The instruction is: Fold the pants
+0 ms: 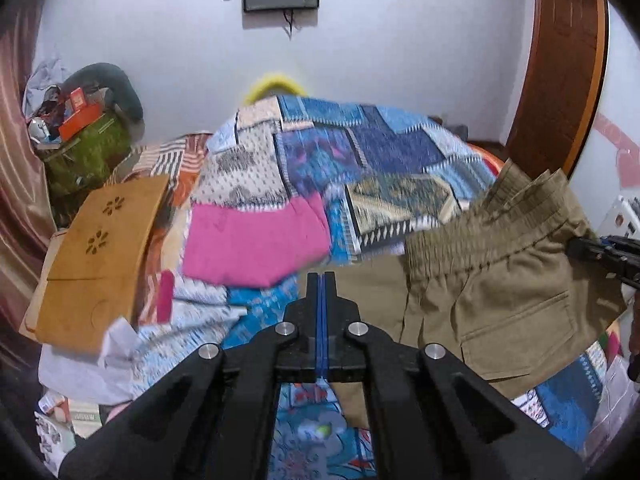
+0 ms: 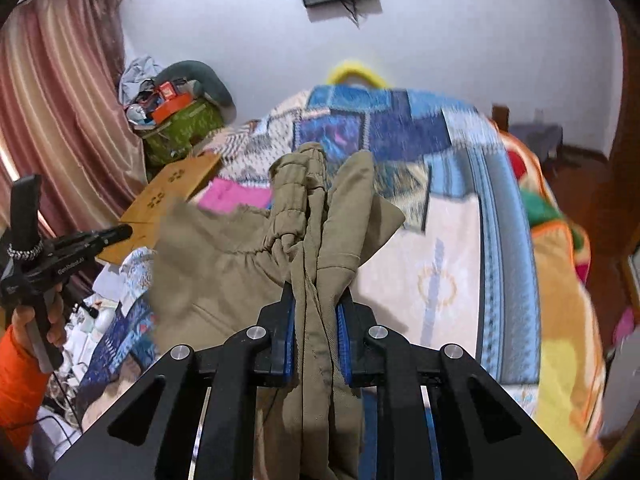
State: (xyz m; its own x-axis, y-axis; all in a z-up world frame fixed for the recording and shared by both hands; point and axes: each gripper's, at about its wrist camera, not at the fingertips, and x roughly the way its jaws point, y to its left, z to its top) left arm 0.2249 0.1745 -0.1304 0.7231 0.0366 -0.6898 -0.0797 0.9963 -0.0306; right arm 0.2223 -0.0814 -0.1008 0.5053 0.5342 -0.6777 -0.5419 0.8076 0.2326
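Note:
The khaki pants (image 1: 492,280) hang in the air over the bed, elastic waistband up and a back pocket showing. My right gripper (image 2: 318,292) is shut on a bunched part of the pants (image 2: 320,240) at the waistband; it also shows at the right edge of the left wrist view (image 1: 596,256). My left gripper (image 1: 322,280) is shut with nothing between its fingers, just left of the hanging pants. It also shows in the right wrist view (image 2: 120,233), held by a hand in an orange sleeve.
A patchwork quilt (image 1: 360,152) covers the bed, with a pink cloth (image 1: 248,240) on it. A wooden lap board (image 1: 100,256) lies at the left. A green bag (image 1: 88,152) of clutter stands by the curtain (image 2: 52,120). A wooden door frame (image 1: 560,72) is at the right.

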